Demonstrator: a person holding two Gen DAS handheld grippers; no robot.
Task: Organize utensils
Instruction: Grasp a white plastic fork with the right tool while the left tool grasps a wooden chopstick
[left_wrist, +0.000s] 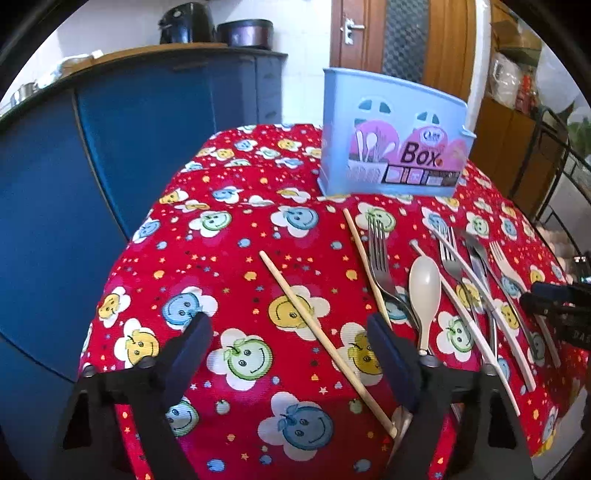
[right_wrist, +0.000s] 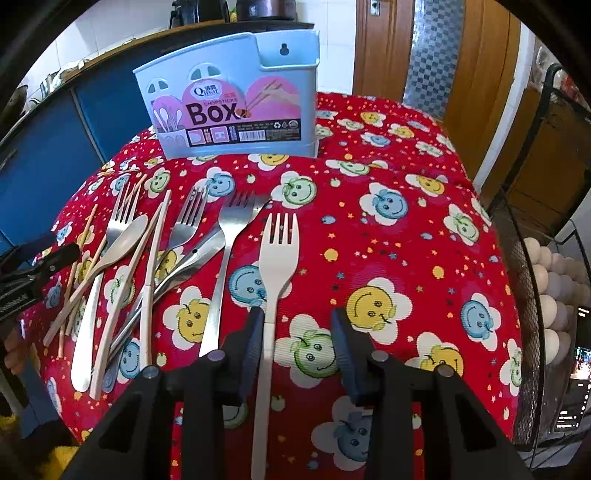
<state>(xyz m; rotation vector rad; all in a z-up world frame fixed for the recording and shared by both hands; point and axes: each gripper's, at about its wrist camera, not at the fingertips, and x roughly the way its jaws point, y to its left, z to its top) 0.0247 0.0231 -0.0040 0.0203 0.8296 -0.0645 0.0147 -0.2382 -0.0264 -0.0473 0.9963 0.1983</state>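
A light blue chopsticks box (left_wrist: 391, 147) stands upright at the far side of the table; it also shows in the right wrist view (right_wrist: 236, 99). My left gripper (left_wrist: 291, 350) is open over a wooden chopstick (left_wrist: 317, 332) that lies between its fingers. A second chopstick (left_wrist: 364, 266), a metal fork (left_wrist: 380, 266) and a beige spoon (left_wrist: 424, 288) lie to its right. My right gripper (right_wrist: 297, 343) is open around the handle of a white plastic fork (right_wrist: 275, 273). Metal forks (right_wrist: 225, 258), a spoon (right_wrist: 122, 240) and several chopsticks (right_wrist: 147, 266) lie to the left.
The table carries a red smiley-flower cloth (right_wrist: 406, 258). A blue cabinet (left_wrist: 92, 177) stands to the left. A wire basket of eggs (right_wrist: 554, 295) stands right of the table. A wooden door (left_wrist: 369, 37) is behind.
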